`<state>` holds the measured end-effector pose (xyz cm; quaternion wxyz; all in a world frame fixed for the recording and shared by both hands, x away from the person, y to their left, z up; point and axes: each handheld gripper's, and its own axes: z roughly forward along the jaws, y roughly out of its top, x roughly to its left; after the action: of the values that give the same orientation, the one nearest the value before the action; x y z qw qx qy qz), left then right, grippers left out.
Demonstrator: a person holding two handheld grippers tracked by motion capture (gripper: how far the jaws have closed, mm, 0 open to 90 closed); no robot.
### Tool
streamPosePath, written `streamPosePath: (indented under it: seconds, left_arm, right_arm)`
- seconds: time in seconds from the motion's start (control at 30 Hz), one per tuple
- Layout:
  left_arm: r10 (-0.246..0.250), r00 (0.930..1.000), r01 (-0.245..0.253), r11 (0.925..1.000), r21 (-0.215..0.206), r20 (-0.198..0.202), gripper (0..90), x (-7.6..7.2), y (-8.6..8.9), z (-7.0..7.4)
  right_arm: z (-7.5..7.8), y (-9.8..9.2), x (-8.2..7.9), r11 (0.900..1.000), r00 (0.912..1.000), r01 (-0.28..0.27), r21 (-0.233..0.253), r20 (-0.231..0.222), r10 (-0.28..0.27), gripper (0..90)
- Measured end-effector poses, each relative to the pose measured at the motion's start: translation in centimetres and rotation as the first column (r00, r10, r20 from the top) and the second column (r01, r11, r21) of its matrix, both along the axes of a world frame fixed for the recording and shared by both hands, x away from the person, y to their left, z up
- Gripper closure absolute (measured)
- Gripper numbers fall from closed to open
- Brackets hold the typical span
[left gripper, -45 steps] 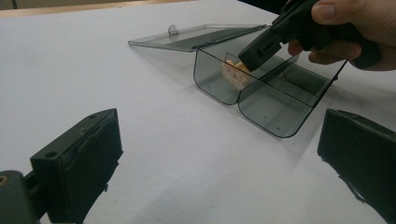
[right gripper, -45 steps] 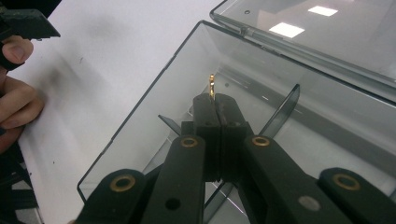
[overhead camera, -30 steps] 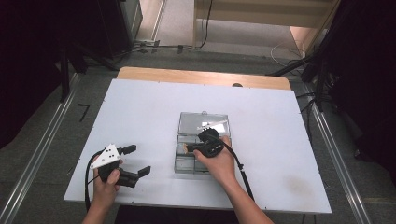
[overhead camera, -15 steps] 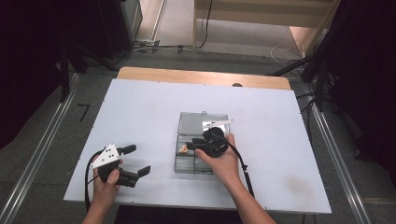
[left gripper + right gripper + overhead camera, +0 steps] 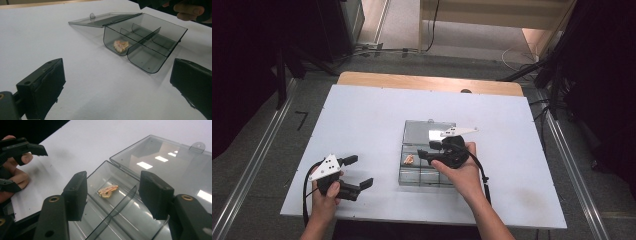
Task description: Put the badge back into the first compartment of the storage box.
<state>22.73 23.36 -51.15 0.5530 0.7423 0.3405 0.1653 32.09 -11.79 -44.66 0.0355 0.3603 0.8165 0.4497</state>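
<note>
Holding left hand-held gripper: the person's left hand (image 5: 326, 197) grips the left hand-held gripper (image 5: 359, 171) at about 7 o'clock on the surface, nearest the person; its jaws stand wide apart with nothing between them, pointing toward 3 o'clock at the box.
Left jaws close up: in the left gripper view the two black jaws sit at the bottom corners, far apart, over bare white surface (image 5: 82, 82), well short of the box.
Right hand-held gripper: the right hand (image 5: 460, 170) holds the right hand-held gripper (image 5: 426, 150) over the box near the middle of the surface, jaws aimed toward 9 o'clock; they are spread apart and hold nothing.
Right jaws close up: in the right gripper view the jaws (image 5: 112, 195) frame the compartment with the small piece, hanging above it without touching it.
Compartment box: a clear smoky plastic box (image 5: 424, 172) with dividers lies at the centre of the surface, just right of the left gripper's reach.
Small piece: a little gold and pink object (image 5: 410, 160) lies flat in the box's 9 o'clock side compartment, next to the lid hinge; what it is cannot be told.
Lid: the hinged lid (image 5: 427, 132) lies fully open, flat on the surface at 12 o'clock from the box, catching ceiling light reflections.
Surface: a white board (image 5: 362, 115) on a wooden top, whose edge shows at the far side.
</note>
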Motion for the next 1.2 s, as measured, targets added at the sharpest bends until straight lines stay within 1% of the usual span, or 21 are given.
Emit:
streamPosePath:
  seconds: [0.07,0.17,0.27,0.33,0.43,0.57,0.6,0.63,0.67,0.7,0.77,0.83,0.93,0.97,1.0,1.07,1.2]
  left_arm:
    - [0.0,1.0,0.0,1.0,-0.001,0.0,0.0,0.0,0.0,0.0]
    - [0.003,1.0,-0.003,0.9999,-0.01,0.003,0.0,0.0,0.1,0.0]
    - [0.002,1.0,-0.002,0.9998,-0.022,0.002,0.0,0.0,0.2,0.0]
    - [0.003,1.0,-0.003,0.9998,-0.02,0.002,0.0,0.0,0.2,0.0]
    - [0.006,1.0,-0.006,0.9999,-0.012,0.002,0.0,0.0,0.1,0.0]
    - [0.008,1.0,-0.008,0.9999,-0.011,0.001,0.0,0.0,0.1,0.0]
    - [0.008,1.0,-0.008,0.9999,-0.008,0.001,0.0,0.0,0.1,0.0]
    - [0.008,1.0,-0.008,0.9999,-0.008,0.001,0.0,0.0,0.1,0.0]
    - [0.008,1.0,-0.008,0.9999,-0.007,0.001,0.0,0.0,0.1,0.0]
    - [0.006,1.0,-0.006,1.0,-0.003,0.002,0.0,0.0,0.1,0.0]
    - [0.006,1.0,-0.006,1.0,-0.005,0.001,0.0,0.0,0.1,0.0]
    - [0.006,1.0,-0.006,1.0,-0.002,-0.001,0.0,0.0,0.1,0.0]
    - [0.004,1.0,-0.004,1.0,0.002,-0.002,0.0,0.1,0.0,0.0]
    - [0.005,1.0,-0.005,1.0,0.006,-0.004,0.0,0.1,0.0,0.0]
    - [0.004,1.0,-0.004,1.0,0.006,-0.004,0.0,0.1,0.0,0.0]
    - [0.005,1.0,-0.005,0.9999,0.01,-0.004,0.0,0.1,-0.1,0.0]
    - [0.006,1.0,-0.006,0.9999,0.013,-0.005,0.0,0.1,-0.2,0.0]
  right_arm:
    - [0.1,-0.4,0.0,1.0,0.9999,-0.002,0.01,0.01,0.002,35.4]
    - [0.1,-1.3,0.0,0.999,0.9998,0.011,0.036,0.017,-0.011,34.9]
    - [0.0,-2.1,0.1,0.999,0.9992,0.022,0.038,0.033,-0.023,31.1]
    - [-0.1,-2.5,0.0,0.999,0.9985,0.025,0.033,0.048,-0.026,28.5]
    - [-0.2,-3.3,-0.2,0.999,0.9978,0.029,0.038,0.058,-0.031,24.3]
    - [-0.3,-4.5,-0.4,0.997,0.9976,0.048,0.052,0.048,-0.05,20.8]
    - [-0.3,-4.9,-0.5,0.997,0.9975,0.053,0.058,0.044,-0.056,18.6]
    - [-0.3,-5.3,-0.6,0.998,0.9979,0.043,0.055,0.046,-0.045,14.5]
    - [-0.3,-5.6,-0.7,0.997,0.9981,0.038,0.06,0.047,-0.041,13.6]
    - [-0.4,-6.0,-0.8,0.997,0.9979,0.046,0.066,0.042,-0.049,12.7]
    - [-0.5,-6.7,-0.9,0.995,0.998,0.048,0.084,0.038,-0.051,8.4]
    - [-0.7,-7.4,-1.0,0.993,0.9979,0.052,0.105,0.034,-0.055,7.5]
    - [-0.9,-8.0,-1.1,0.993,0.9976,0.049,0.105,0.043,-0.054,5.5]
    - [-1.0,-8.2,-1.1,0.993,0.9973,0.049,0.109,0.049,-0.055,5.4]
    - [-1.1,-8.6,-1.2,0.991,0.9972,0.052,0.121,0.047,-0.058,5.3]
    - [-1.3,-9.1,-1.1,0.99,0.9972,0.053,0.129,0.046,-0.06,3.6]
    - [-1.7,-10.6,-1.1,0.986,0.996,0.069,0.151,0.046,-0.077,3.5]
